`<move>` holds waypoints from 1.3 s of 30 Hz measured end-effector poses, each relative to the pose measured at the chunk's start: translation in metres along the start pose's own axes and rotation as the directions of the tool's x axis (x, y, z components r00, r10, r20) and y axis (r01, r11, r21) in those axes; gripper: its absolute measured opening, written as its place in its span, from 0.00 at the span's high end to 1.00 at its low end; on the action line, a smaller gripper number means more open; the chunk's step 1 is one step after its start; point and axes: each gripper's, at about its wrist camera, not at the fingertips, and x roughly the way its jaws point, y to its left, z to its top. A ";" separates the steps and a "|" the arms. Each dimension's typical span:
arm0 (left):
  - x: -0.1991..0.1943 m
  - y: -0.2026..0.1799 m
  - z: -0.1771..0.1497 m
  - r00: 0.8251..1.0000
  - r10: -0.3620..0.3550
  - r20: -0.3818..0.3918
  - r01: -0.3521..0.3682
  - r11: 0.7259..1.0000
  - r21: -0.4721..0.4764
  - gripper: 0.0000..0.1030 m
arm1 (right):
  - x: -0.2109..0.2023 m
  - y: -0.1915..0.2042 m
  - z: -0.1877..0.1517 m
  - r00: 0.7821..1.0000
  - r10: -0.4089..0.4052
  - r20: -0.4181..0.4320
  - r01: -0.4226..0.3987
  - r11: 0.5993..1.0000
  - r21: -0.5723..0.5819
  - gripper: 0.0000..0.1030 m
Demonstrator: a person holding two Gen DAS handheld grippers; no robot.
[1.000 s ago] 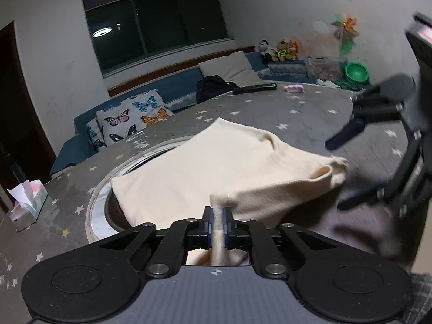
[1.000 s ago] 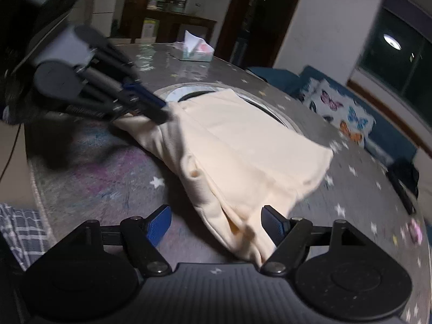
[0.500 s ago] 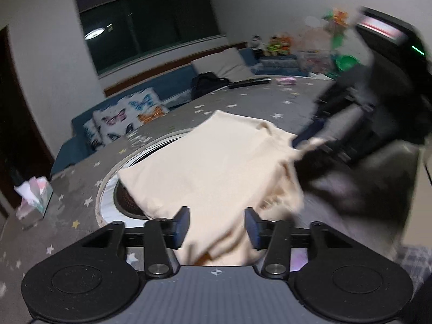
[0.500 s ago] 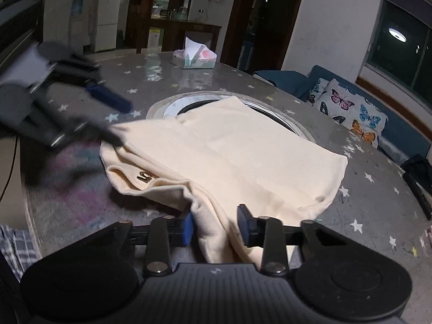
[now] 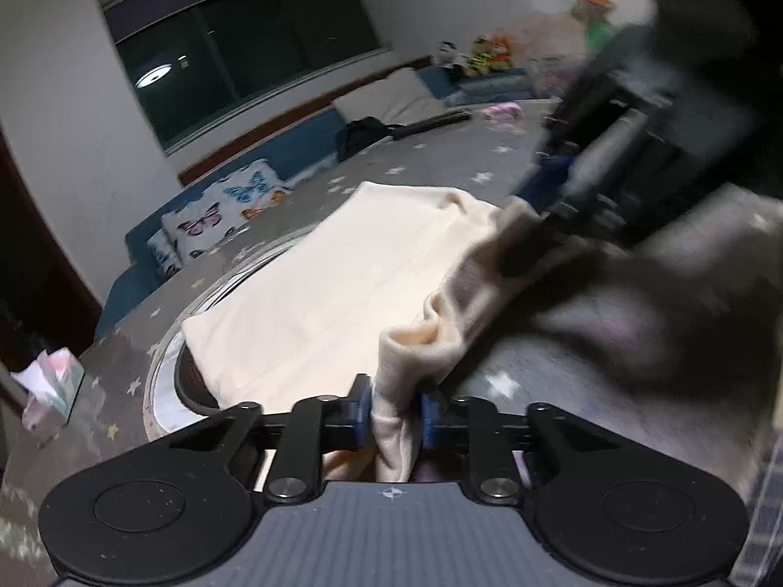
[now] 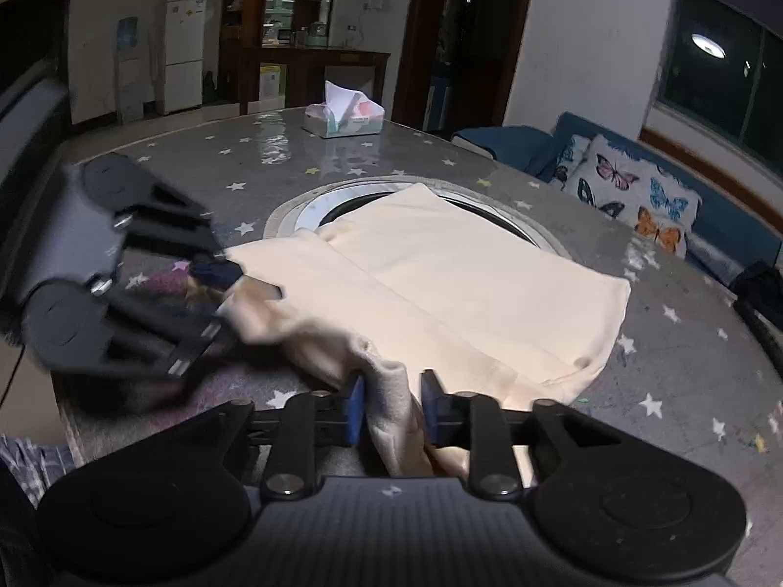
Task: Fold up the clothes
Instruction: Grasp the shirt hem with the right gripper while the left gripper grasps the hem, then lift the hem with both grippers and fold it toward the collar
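A cream garment [image 5: 342, 283] lies spread over the round grey star-patterned table [image 5: 440, 161] and its central ring. My left gripper [image 5: 391, 413] is shut on a bunched fold of the cream garment at its near edge. My right gripper [image 6: 389, 413] is shut on another bunched fold of the garment [image 6: 465, 283] at the near edge. The left gripper also shows blurred at the left of the right wrist view [image 6: 215, 293]. The right gripper shows blurred at the right of the left wrist view [image 5: 538, 225], at the garment's right corner.
A tissue box [image 6: 342, 117] stands on the far side of the table; it also shows in the left wrist view [image 5: 49, 386]. A blue sofa with butterfly cushions [image 6: 631, 195] runs behind the table. A dark remote [image 5: 430, 122] and a pink item [image 5: 501, 110] lie far off.
Both grippers opened and then closed again on bunched folds at the garment's near edge. The near edge is now lifted and gathered between them.
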 end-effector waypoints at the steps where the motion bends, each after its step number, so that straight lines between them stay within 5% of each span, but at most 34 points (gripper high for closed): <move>1: 0.000 0.004 0.003 1.000 -0.006 0.002 0.006 1.000 -0.018 0.84 | -0.001 0.002 -0.001 1.000 -0.004 0.002 0.004 1.000 -0.020 0.50; 9: 0.002 0.030 0.013 0.999 -0.035 -0.011 0.034 0.994 -0.100 0.85 | 0.010 0.014 -0.016 0.999 -0.042 -0.012 0.039 0.986 -0.164 0.52; 12: 0.000 0.028 0.010 1.000 -0.018 -0.013 0.017 0.997 -0.070 0.77 | 0.015 0.008 -0.018 0.998 -0.057 -0.021 0.053 0.989 -0.140 0.67; 14: -0.005 0.021 0.005 1.000 0.018 -0.007 -0.018 1.000 -0.017 0.55 | 0.016 0.001 -0.016 0.998 -0.051 -0.022 0.049 0.994 -0.097 0.75; 17: -0.010 0.010 -0.009 0.998 0.061 -0.009 -0.060 0.996 0.064 0.50 | 0.012 -0.007 -0.013 0.999 -0.041 -0.015 0.040 0.998 -0.043 0.82; 21: -0.011 0.006 -0.023 0.996 0.088 -0.024 -0.084 0.988 0.126 0.55 | 0.007 -0.011 -0.011 0.999 -0.038 -0.007 0.038 0.999 0.006 0.86; 26: -0.017 0.014 -0.028 0.998 0.061 -0.021 -0.058 0.992 0.110 0.87 | -0.002 -0.008 -0.008 0.999 -0.039 0.009 0.039 0.998 0.053 0.88; 39: -0.109 0.012 -0.025 0.999 -0.012 0.040 0.013 1.000 -0.017 0.90 | -0.090 0.041 -0.007 0.998 0.040 0.045 -0.044 0.995 0.086 0.90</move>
